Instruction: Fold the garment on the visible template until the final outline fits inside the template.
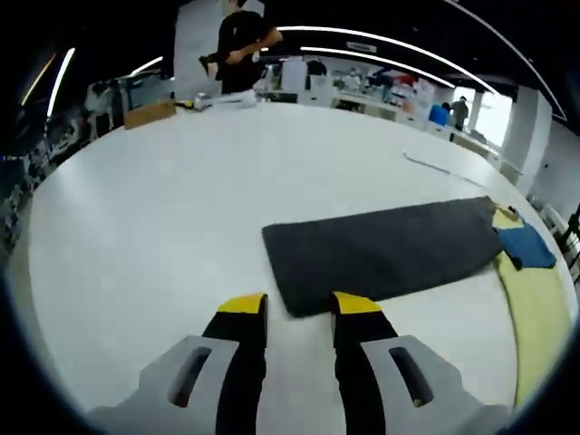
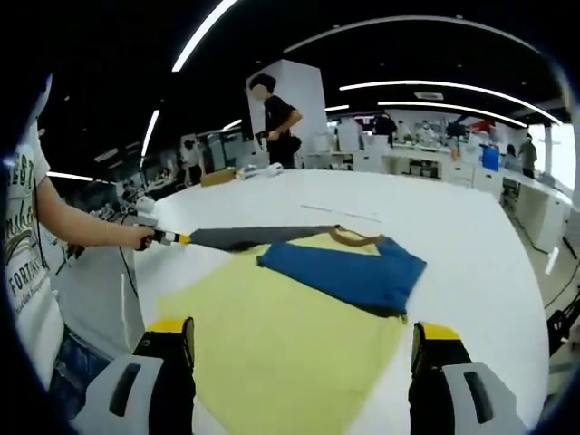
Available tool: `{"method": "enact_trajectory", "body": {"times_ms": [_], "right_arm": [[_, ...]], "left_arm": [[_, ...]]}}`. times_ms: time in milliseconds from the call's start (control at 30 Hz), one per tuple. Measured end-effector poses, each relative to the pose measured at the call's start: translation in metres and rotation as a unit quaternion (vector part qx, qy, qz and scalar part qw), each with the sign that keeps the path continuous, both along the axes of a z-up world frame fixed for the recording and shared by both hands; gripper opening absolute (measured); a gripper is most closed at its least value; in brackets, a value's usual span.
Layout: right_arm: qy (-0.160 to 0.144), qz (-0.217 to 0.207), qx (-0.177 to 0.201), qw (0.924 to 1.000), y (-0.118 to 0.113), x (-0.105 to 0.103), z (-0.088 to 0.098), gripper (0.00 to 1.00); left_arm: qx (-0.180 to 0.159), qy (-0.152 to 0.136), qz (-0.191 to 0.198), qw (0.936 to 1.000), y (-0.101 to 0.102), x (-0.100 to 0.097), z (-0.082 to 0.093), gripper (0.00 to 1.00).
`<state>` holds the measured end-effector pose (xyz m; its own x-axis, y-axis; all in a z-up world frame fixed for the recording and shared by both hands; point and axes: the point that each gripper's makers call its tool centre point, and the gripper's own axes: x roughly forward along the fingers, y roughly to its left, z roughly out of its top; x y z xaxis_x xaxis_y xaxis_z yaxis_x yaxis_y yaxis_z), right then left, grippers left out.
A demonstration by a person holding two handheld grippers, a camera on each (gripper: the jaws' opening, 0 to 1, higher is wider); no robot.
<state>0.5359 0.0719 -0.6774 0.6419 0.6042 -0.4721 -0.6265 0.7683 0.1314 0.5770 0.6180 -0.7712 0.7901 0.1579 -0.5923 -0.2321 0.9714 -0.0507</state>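
Note:
A dark grey cloth rectangle (image 1: 385,249) lies flat on the white table (image 1: 163,208). Its near corner sits right at the tips of my left gripper (image 1: 299,308), whose yellow-tipped jaws stand open a little way with nothing pinched. Past its far end lies a yellow garment (image 1: 535,308) with a blue part (image 1: 526,246). In the right gripper view the yellow garment (image 2: 272,344) spreads before me, the blue part (image 2: 349,276) folded over it below a brown collar (image 2: 353,237). My right gripper (image 2: 304,328) hangs wide open over the yellow fabric. The left gripper (image 2: 172,239) touches the grey cloth's (image 2: 249,236) end.
A person in black (image 1: 240,41) stands at the table's far edge beside a cardboard box (image 1: 149,113) and white items (image 1: 227,100). A thin white strip (image 1: 426,163) lies on the table. The arm (image 2: 82,227) and white T-shirt (image 2: 23,236) of the person holding the grippers are at left.

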Motion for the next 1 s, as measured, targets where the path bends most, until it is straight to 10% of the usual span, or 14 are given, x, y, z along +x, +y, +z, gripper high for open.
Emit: {"method": "enact_trajectory", "body": {"times_ms": [1000], "right_arm": [[0.031, -0.009, -0.004, 0.9995, 0.009, -0.022, -0.010, 0.95]], "left_arm": [[-0.056, 0.003, 0.101, 0.9933, 0.004, -0.007, -0.003, 0.00]]}}
